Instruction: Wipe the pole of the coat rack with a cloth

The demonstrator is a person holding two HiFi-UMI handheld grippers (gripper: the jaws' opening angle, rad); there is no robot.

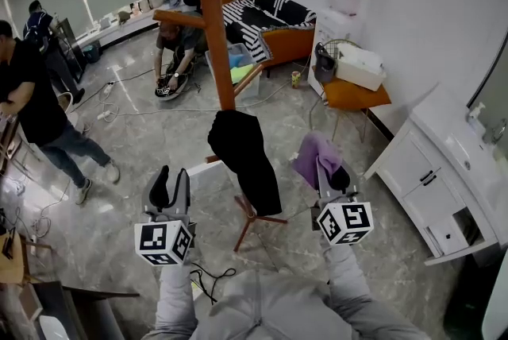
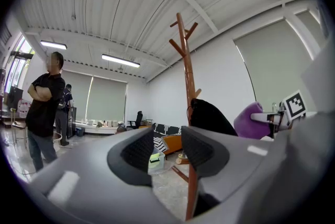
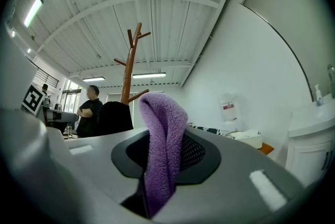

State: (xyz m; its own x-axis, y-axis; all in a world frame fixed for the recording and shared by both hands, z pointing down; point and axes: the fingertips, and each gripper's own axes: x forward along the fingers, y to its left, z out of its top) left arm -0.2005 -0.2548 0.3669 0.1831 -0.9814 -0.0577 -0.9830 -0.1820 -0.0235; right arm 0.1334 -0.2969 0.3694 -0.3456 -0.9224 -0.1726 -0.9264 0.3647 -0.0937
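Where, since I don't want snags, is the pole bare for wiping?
The pole is bare between the upper peg and the black garment; the purple cloth could pass there. Lower down it is crowded: the garment hides it to the legs.

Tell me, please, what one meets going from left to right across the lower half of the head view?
A standing person in black → the left gripper, open and empty → the hanging black garment → the purple cloth, clamped in the right gripper → the white cabinet.
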